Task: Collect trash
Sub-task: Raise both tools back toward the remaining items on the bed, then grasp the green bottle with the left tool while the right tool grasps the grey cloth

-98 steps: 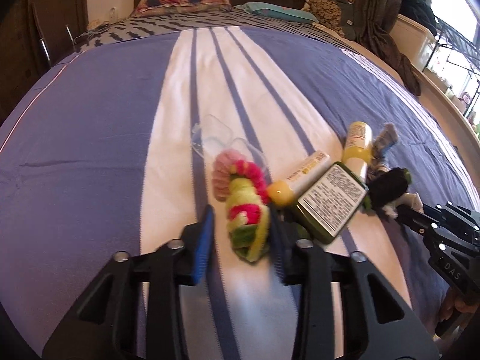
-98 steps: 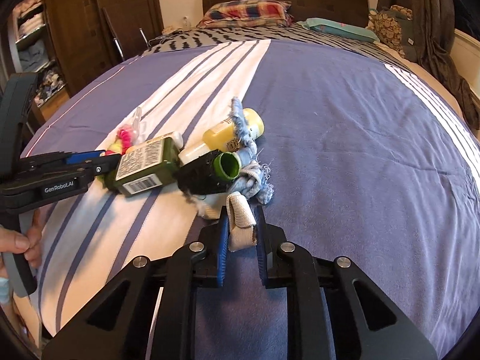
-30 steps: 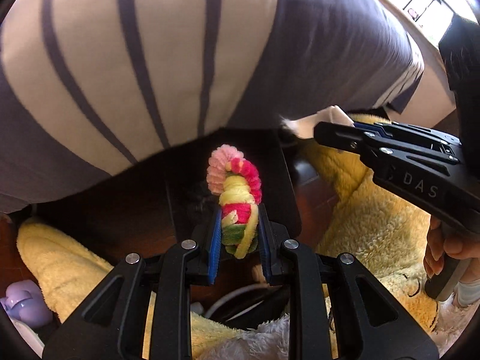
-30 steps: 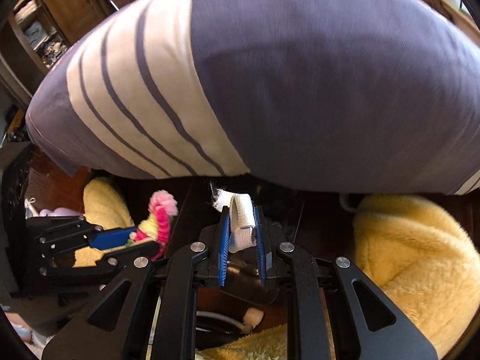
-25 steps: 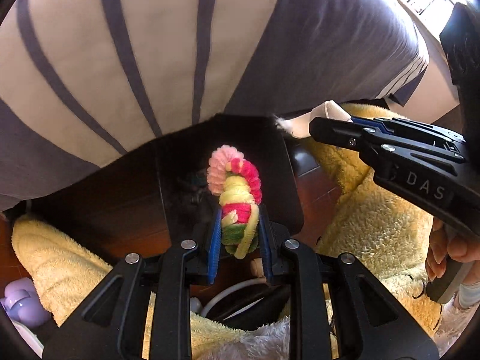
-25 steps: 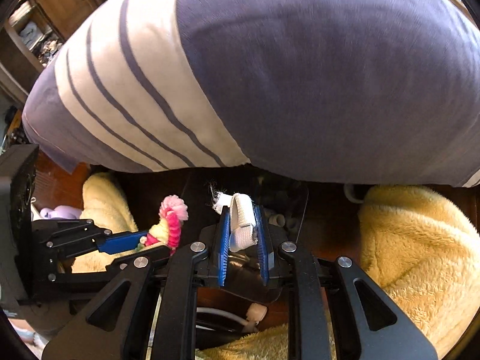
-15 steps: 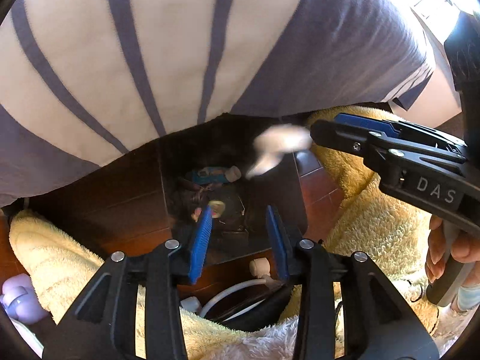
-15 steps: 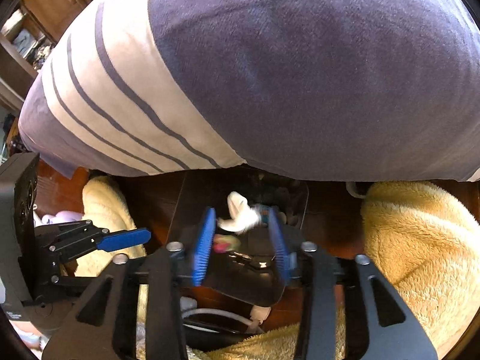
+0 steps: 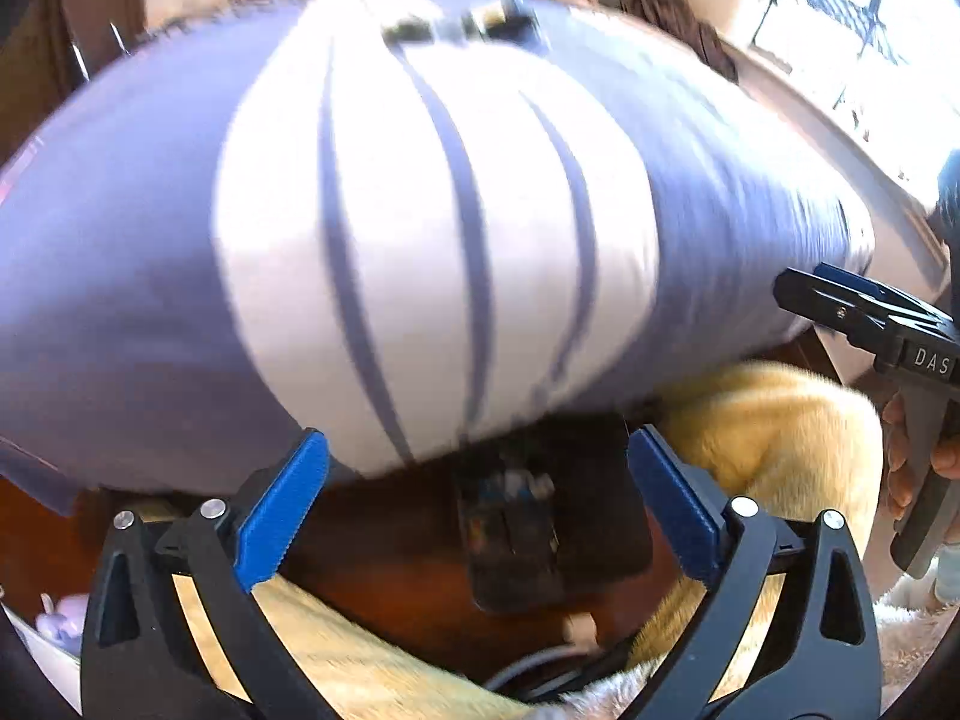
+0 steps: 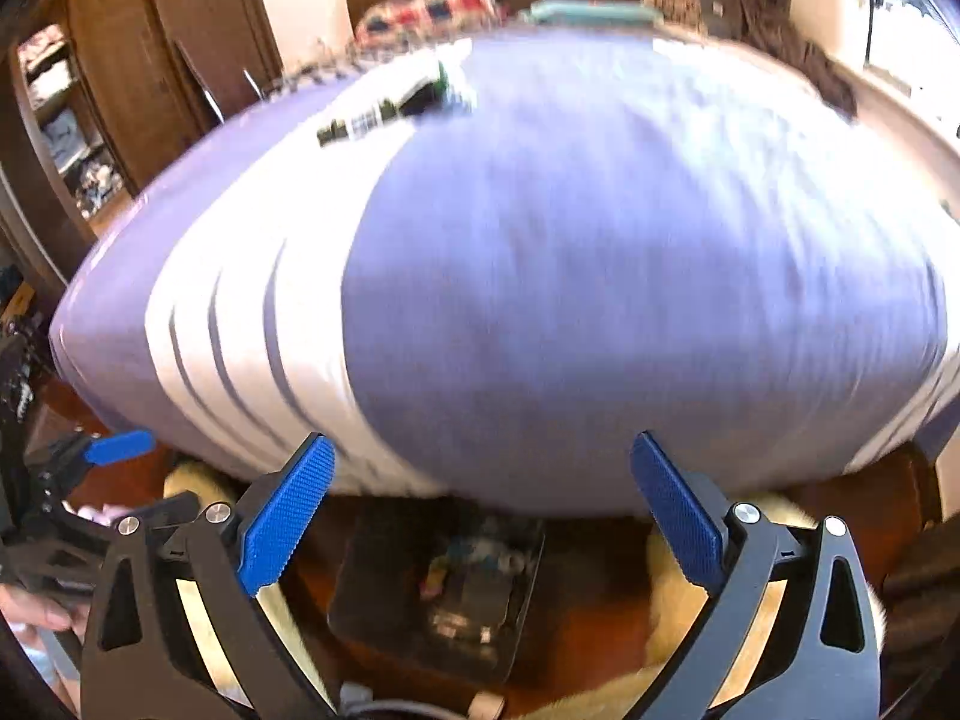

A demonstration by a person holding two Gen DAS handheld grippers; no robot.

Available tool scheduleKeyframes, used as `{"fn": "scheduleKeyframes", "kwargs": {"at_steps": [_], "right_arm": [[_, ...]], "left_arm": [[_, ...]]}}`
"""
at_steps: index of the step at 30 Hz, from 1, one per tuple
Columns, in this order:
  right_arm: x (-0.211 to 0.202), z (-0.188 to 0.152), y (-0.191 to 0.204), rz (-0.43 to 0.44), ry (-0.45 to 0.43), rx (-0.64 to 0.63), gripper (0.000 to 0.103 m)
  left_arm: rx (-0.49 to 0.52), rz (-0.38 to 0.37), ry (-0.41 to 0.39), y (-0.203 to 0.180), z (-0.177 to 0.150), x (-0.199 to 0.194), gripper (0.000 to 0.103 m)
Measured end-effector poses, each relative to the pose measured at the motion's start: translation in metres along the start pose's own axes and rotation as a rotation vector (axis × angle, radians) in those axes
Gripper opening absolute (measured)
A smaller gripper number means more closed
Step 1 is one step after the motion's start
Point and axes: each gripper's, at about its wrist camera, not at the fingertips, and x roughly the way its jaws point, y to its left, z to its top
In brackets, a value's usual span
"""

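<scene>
Both views are blurred by motion. My left gripper (image 9: 477,507) is wide open and empty, above a dark bin (image 9: 606,534) on the floor at the foot of the bed. My right gripper (image 10: 480,507) is wide open and empty above the same bin (image 10: 372,594), which holds dropped trash. More trash, a green box and bottles (image 10: 384,108), lies far up the bed; it also shows in the left wrist view (image 9: 456,24). The right gripper (image 9: 840,300) shows at the right edge of the left view, the left gripper (image 10: 114,447) at the left edge of the right view.
The striped blue and white bed cover (image 9: 420,240) fills both views. Yellow fluffy rugs (image 9: 774,420) lie on the brown floor on both sides of the bin. A wooden wardrobe (image 10: 120,90) stands to the left, pillows (image 10: 432,12) at the head.
Both grippers opened and dropped the colourful hair tie and the white strap into the bin. Both have since opened wider and tilted up toward the bed.
</scene>
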Motion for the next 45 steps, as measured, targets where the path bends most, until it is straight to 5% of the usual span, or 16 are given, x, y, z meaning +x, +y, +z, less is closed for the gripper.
{"fn": "scheduleKeyframes", "kwargs": {"at_steps": [8,18,20,22,35,39,41,45], "right_arm": [[0.013,0.07,0.016,-0.026,-0.084,-0.063,0.099],[0.085,0.155,0.03,0.0,-0.052,-0.032,0.098],[0.103,0.172,0.031,0.013,-0.046,-0.009,0.095],[0.117,0.185,0.033,0.016,-0.035,-0.002,0.078],[0.179,0.229,0.034,0.076,0.009,0.075,0.067],[0.181,0.236,0.039,0.08,0.005,0.049,0.044],[0.178,0.238,0.04,0.084,-0.003,0.028,0.004],[0.167,0.241,0.03,0.05,-0.029,0.003,0.001]], "left_arm": [[-0.008,0.122,-0.096,0.035,0.067,-0.008,0.095],[-0.023,0.162,-0.083,0.063,0.143,0.041,0.095],[-0.025,0.16,-0.076,0.062,0.154,0.053,0.095],[-0.028,0.16,-0.069,0.064,0.168,0.066,0.095],[0.013,0.138,-0.065,0.049,0.219,0.108,0.095],[-0.011,0.105,-0.057,0.048,0.234,0.119,0.095],[-0.021,0.091,-0.06,0.047,0.241,0.122,0.095],[-0.018,0.086,-0.061,0.043,0.253,0.129,0.095]]}}
